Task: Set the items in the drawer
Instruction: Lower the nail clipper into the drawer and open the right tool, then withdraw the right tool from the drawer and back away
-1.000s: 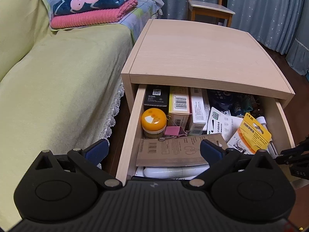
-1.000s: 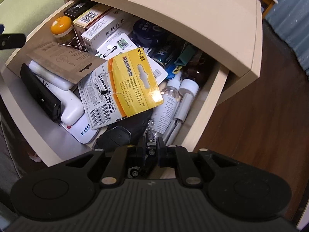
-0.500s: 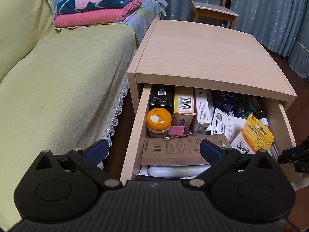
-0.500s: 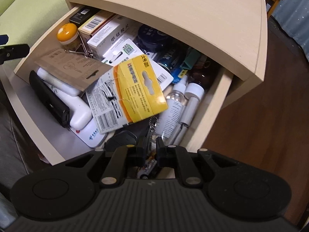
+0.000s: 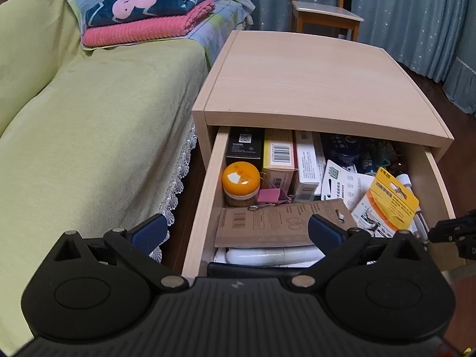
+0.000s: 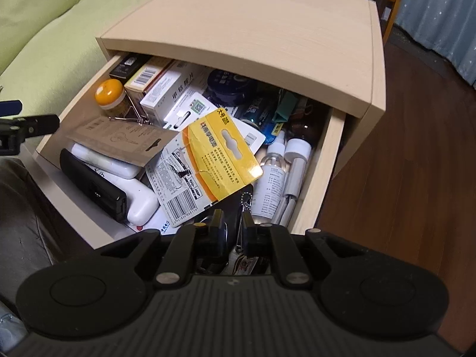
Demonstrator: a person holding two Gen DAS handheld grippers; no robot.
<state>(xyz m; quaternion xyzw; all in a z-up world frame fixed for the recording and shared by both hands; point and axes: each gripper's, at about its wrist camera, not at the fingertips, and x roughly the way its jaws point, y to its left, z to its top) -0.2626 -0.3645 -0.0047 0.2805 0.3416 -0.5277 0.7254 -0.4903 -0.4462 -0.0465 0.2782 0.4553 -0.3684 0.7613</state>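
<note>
Your right gripper [image 6: 229,227] fingers sit narrow around a small keychain item over the crammed pale wooden drawer [image 6: 311,178]; left gripper [image 5: 235,232] fingers wide, empty. Risk: the yellow cardboard blister pack [image 6: 220,154] jams closure.

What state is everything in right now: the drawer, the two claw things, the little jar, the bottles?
Drawer: pulled open, crammed with items.
Left gripper: open, holding nothing.
Right gripper: nearly closed; whether it grips the keychain between its fingers is unclear.
Orange-lidded jar: upright, lid on.
Spray bottles: lying flat, capped.
Yellow card pack: resting tilted atop the pile.
</note>
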